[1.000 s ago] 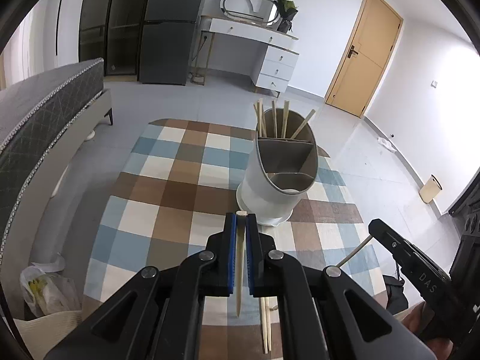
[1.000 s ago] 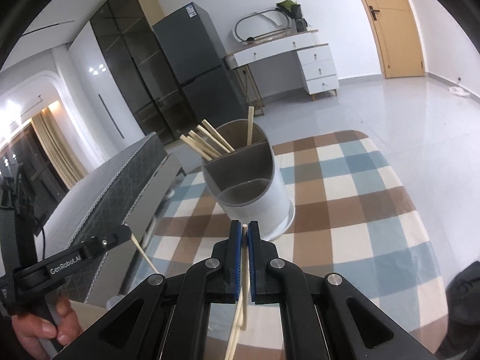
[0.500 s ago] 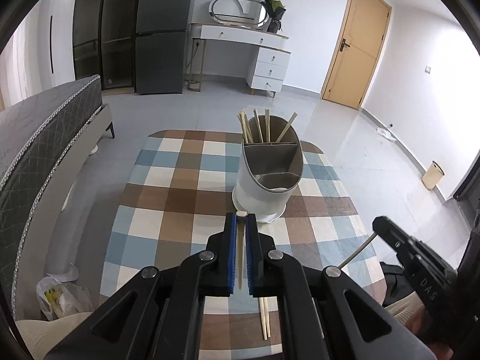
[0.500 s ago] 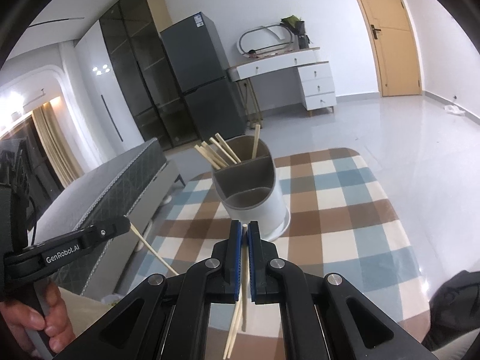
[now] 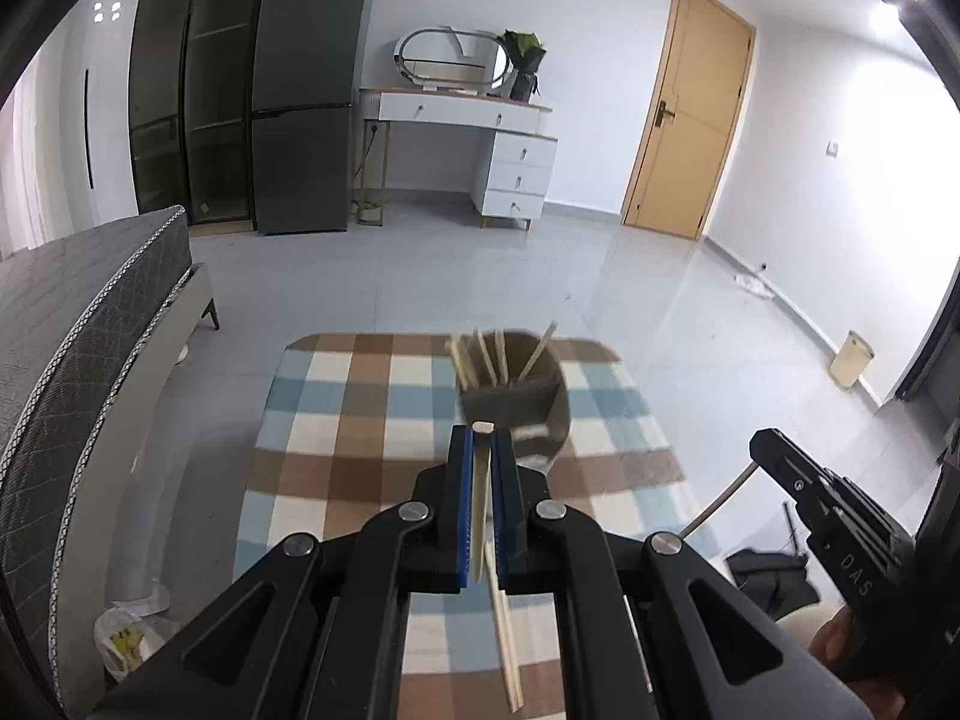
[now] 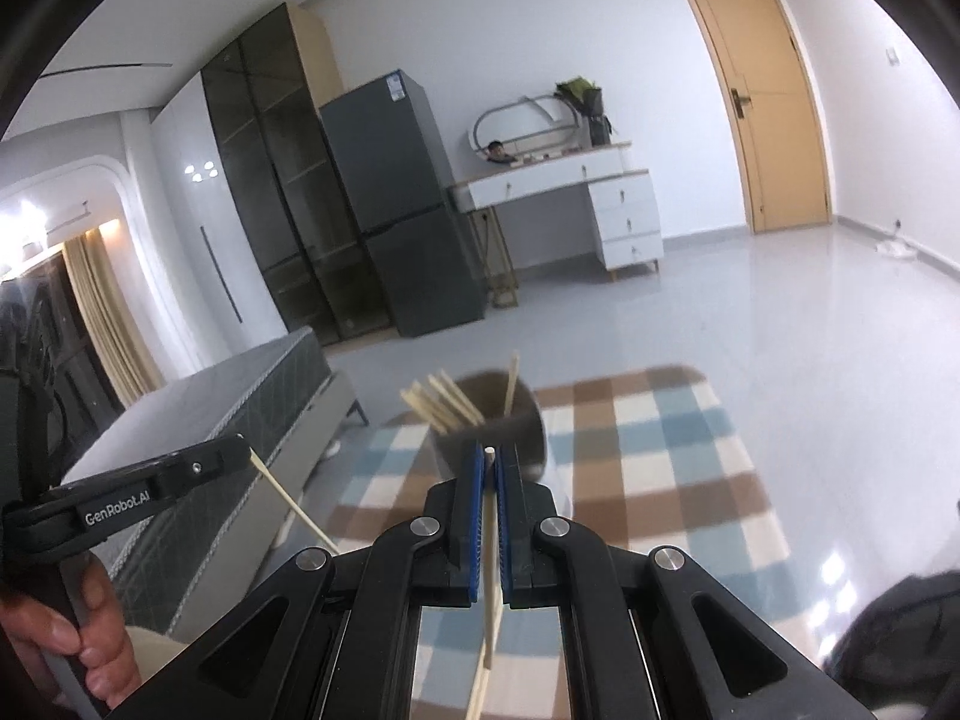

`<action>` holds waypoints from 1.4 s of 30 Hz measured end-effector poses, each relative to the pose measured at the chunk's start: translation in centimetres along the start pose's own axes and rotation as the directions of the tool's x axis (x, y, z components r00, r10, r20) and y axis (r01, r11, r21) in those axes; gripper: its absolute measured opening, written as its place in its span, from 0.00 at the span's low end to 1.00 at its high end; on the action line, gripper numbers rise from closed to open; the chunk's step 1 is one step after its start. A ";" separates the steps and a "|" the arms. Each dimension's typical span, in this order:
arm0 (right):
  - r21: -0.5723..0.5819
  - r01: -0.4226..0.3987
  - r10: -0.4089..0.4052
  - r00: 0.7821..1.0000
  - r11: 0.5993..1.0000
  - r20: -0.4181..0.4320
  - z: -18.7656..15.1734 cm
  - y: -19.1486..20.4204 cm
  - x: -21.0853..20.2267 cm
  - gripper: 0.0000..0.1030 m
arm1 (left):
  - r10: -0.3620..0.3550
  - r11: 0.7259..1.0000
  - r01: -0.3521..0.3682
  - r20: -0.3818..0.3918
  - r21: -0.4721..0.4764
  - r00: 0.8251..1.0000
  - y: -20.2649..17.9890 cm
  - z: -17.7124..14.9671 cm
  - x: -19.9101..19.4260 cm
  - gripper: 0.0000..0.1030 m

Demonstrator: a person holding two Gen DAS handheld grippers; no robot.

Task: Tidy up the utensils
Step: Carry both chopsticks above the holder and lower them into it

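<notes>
Left wrist view: checked tablecloth (image 5: 384, 432), grey tiled floor (image 5: 456, 276), fridge (image 5: 303, 96).

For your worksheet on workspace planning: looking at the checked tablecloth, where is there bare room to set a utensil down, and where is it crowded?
The checked tablecloth is bare left of the utensil holder, out to its left edge, and bare to the holder's right. It is crowded at the near edge, where loose chopsticks lie, and in the holder's rear compartment, full of upright chopsticks.

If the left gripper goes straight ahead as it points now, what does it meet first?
Probably the utensil holder, directly beyond the left gripper and its clamped chopstick; depth is unclear.
</notes>
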State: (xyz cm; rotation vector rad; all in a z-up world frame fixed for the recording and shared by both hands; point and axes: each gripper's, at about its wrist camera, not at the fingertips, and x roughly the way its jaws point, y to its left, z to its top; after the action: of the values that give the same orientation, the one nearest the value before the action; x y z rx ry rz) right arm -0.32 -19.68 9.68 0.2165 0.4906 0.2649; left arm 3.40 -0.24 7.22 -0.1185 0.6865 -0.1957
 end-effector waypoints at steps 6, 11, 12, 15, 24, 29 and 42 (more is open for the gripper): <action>-0.044 0.015 -0.014 1.000 0.999 0.023 4.2 0.7 0.7 0.04 | -0.028 0.999 0.029 0.036 -0.021 0.999 0.0 3.4 0.0 0.01; -0.078 0.004 0.000 0.998 0.997 0.055 7.4 1.2 1.4 0.04 | -0.050 0.998 0.052 0.065 -0.027 0.997 0.0 6.2 0.5 0.01; -0.086 0.003 0.002 0.998 0.996 0.062 8.1 1.3 1.6 0.03 | -0.054 0.998 0.056 0.078 -0.024 0.995 -0.1 6.9 0.6 0.01; -0.106 -0.004 0.012 0.997 0.994 0.081 10.1 1.6 2.5 0.04 | -0.082 0.996 0.087 0.121 -0.035 0.989 0.1 8.3 0.8 0.01; -0.111 -0.006 0.018 0.995 0.994 0.101 13.1 1.3 7.0 0.04 | -0.101 0.994 0.106 0.143 -0.030 0.985 0.4 10.6 4.2 0.01; -0.147 -0.010 0.026 0.994 0.989 0.105 14.0 1.7 9.6 0.04 | -0.115 0.991 0.123 0.122 -0.055 0.986 0.7 10.5 6.0 0.01; -0.174 -0.023 0.034 0.998 0.984 0.061 12.8 0.9 13.5 0.04 | -0.103 0.994 0.105 0.057 -0.035 0.993 0.3 9.9 9.9 0.01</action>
State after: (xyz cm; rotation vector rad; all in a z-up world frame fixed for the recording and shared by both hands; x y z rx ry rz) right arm 17.22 -16.56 15.06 0.0619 0.3990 0.3259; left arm 17.28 -1.64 8.63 -0.1955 0.6301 -0.2789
